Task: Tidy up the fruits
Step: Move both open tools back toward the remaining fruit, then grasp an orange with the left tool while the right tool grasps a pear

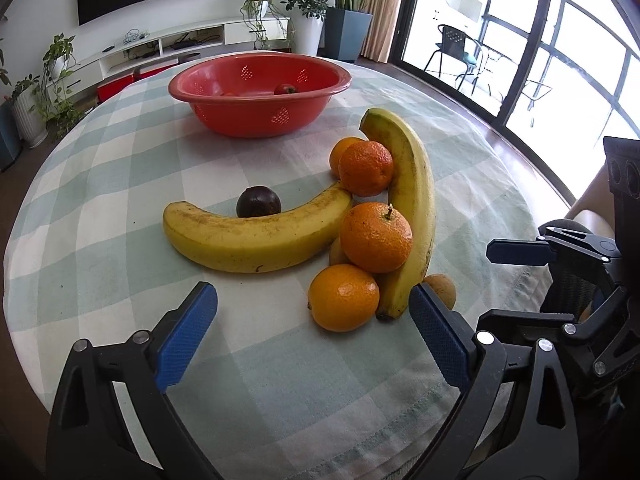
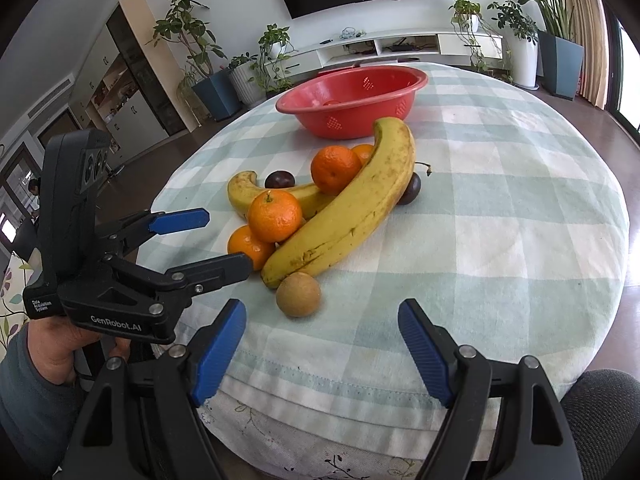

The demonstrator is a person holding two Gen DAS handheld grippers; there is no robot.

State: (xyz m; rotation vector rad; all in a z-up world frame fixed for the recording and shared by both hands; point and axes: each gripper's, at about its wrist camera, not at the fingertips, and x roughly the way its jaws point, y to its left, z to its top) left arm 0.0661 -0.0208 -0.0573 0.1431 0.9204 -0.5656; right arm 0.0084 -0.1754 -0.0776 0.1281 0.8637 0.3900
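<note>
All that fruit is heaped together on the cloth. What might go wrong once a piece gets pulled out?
The top orange leans on both bananas, so lifting a banana would probably send it rolling. The small brown fruit lies near the table edge and might be nudged off. Both the left gripper and right gripper are open and empty.

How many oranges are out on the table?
4: nearest orange, stemmed orange behind it, another orange between the bananas, and a half-hidden orange behind that. More may be hidden.

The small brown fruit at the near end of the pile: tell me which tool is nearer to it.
Right. The right tool stands open directly before the small brown fruit. The left tool faces the nearest orange; the brown fruit lies behind its right finger.
</note>
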